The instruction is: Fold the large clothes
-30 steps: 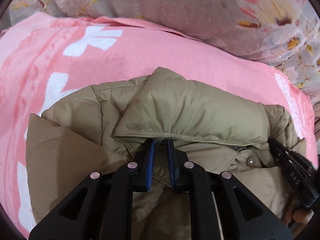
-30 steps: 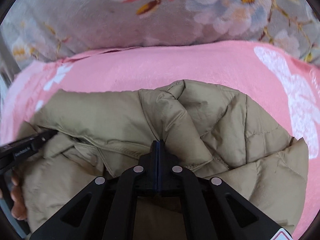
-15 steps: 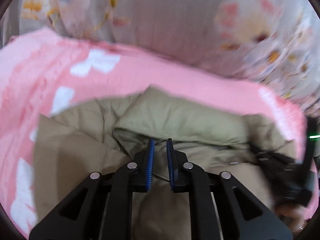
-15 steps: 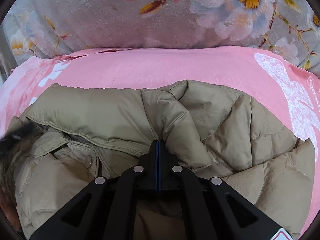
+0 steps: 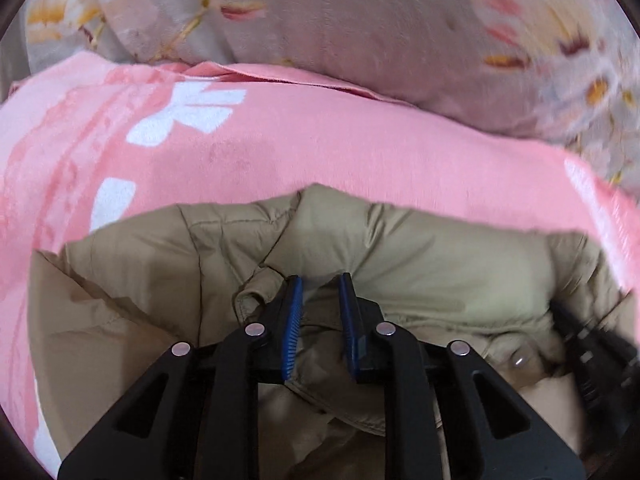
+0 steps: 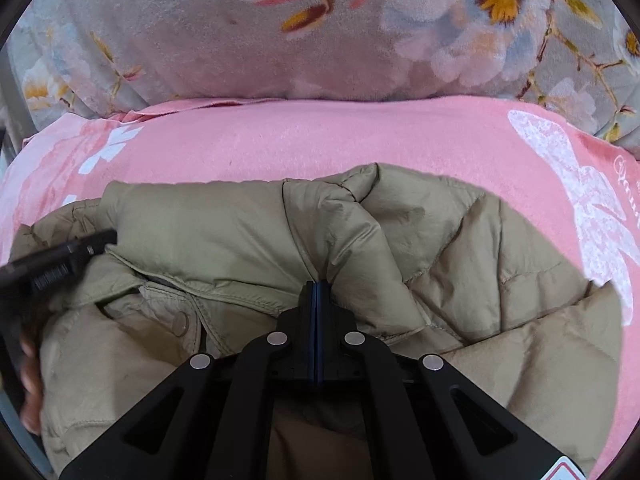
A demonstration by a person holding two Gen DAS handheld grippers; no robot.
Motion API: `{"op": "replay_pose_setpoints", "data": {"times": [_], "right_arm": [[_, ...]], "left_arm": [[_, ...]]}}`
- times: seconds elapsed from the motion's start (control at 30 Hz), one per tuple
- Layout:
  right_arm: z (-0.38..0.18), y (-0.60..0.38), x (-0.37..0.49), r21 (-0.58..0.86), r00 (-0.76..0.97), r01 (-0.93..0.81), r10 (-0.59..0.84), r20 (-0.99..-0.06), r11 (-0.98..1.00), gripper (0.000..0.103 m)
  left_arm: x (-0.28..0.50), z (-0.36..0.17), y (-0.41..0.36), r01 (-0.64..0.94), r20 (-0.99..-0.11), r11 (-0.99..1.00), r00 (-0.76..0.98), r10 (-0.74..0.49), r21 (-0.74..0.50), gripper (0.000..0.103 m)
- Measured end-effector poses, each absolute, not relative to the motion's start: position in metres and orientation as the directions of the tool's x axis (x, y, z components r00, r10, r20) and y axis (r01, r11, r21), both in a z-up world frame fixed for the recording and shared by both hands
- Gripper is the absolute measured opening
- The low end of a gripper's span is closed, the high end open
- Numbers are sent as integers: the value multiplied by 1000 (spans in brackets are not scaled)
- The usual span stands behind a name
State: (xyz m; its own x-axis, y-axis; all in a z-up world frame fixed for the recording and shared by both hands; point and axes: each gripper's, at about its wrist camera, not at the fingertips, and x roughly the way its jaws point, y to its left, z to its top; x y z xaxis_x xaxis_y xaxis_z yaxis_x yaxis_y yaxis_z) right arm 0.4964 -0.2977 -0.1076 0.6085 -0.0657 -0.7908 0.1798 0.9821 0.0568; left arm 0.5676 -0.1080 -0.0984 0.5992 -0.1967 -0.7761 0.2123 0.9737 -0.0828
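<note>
Both tools sit at your khaki puffer jacket (image 6: 224,240): left tool (image 5: 319,312) has just widened, collar fabric loose between; right tool (image 6: 316,304) is clamped on a fold.

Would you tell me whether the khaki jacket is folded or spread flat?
Folded: the khaki jacket lies bunched on the pink blanket, its layers doubled over.

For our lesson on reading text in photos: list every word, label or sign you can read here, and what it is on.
Nothing reads whole.
White cursive on the pink blanket: seems to start "Q", then cut off.
Label on the left tongs, whose jaws have just been opening with jacket cloth between them: blurred.
Red-and-white sticker on the right tongs: cut off.
</note>
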Motion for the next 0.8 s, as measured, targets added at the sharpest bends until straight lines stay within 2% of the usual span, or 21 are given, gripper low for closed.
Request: {"op": "replay_pose_setpoints", "data": {"times": [0.17, 0.37, 0.8], "right_arm": [[-97, -306, 503, 115, 631, 215, -48, -774, 970, 0], [-110, -298, 510, 65, 608, 206, -76, -791, 976, 0], [-113, -299, 511, 70, 607, 207, -72, -791, 976, 0]], "left_arm": [[566, -102, -110, 209, -773, 976, 610, -177, -58, 18], [564, -101, -109, 207, -766, 976, 617, -180, -63, 18], [565, -101, -114, 205, -764, 979, 628, -151, -25, 18]]}}
